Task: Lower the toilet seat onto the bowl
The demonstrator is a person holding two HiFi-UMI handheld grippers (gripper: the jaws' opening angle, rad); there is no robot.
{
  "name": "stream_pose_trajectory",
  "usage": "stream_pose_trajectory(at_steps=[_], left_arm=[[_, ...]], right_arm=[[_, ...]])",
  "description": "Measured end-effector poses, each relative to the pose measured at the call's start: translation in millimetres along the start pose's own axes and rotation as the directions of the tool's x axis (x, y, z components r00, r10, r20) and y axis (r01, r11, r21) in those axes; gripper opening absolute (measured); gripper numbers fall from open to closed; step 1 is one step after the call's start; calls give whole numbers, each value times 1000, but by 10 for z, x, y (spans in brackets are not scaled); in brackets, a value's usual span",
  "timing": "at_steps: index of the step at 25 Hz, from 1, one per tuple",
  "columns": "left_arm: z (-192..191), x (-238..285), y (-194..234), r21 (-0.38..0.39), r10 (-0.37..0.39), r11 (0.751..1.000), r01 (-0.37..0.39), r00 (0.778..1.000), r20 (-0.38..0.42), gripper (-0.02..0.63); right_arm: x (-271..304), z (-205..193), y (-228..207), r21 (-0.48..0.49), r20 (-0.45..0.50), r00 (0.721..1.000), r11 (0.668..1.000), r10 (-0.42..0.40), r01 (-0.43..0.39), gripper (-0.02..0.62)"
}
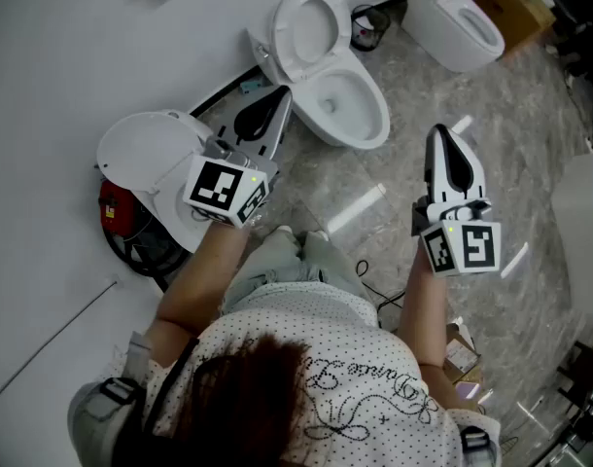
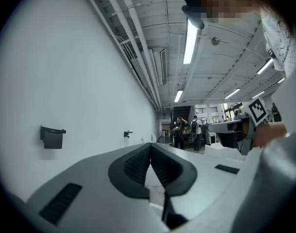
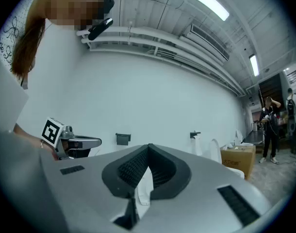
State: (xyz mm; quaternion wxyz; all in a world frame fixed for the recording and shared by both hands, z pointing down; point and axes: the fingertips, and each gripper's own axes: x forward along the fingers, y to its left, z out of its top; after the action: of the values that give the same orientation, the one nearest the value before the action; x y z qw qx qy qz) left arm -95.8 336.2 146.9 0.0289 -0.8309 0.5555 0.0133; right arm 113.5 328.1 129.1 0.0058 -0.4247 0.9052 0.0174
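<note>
One toilet [image 1: 141, 151] partly behind left gripper [image 1: 282, 95]

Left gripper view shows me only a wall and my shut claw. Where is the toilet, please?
Observer: The head view shows the toilet on the floor, just ahead of the left claw and lower than your camera looks.
Operator: Thank you. Is its seat already down?
Observer: No. In the head view the seat is raised, and the bowl below it is uncovered.
</note>
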Motion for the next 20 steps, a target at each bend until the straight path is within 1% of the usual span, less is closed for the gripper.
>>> stream_pose_trajectory(at_steps=[3,6,10,14,17,19,20], left_arm=[[-4,36,-53,4,5,1000,-5,1000,-2,5],[-31,70,-102,3,8,1000,-8,1000,-8,5],[-70,103,-169,4,18,1000,-18,1000,-15,5],[-101,107,-223,3,34,999,-34,999,-17,5],[-131,127,-235,-3,42,999,-42,999,-22,5],[-154,152,-220,-6,47,999,-47,998,-30,5],[-168,163,-207,-7,50,999,-50,998,-35,5]], right_arm=[[-38,14,-67,14,15,1000,1000,3,-4,9],[-45,-44,-141,49,7,1000,999,10,-10,12],[-89,-203,-306,79,-39,999,996,-37,40,12],[-109,-298,-298,156,-37,999,987,31,-25,12],[-90,-306,-343,142,-41,999,990,20,-14,14],[-48,-291,-381,137,-41,999,991,7,-2,38],[-22,-284,-399,137,-39,999,991,3,2,90]])
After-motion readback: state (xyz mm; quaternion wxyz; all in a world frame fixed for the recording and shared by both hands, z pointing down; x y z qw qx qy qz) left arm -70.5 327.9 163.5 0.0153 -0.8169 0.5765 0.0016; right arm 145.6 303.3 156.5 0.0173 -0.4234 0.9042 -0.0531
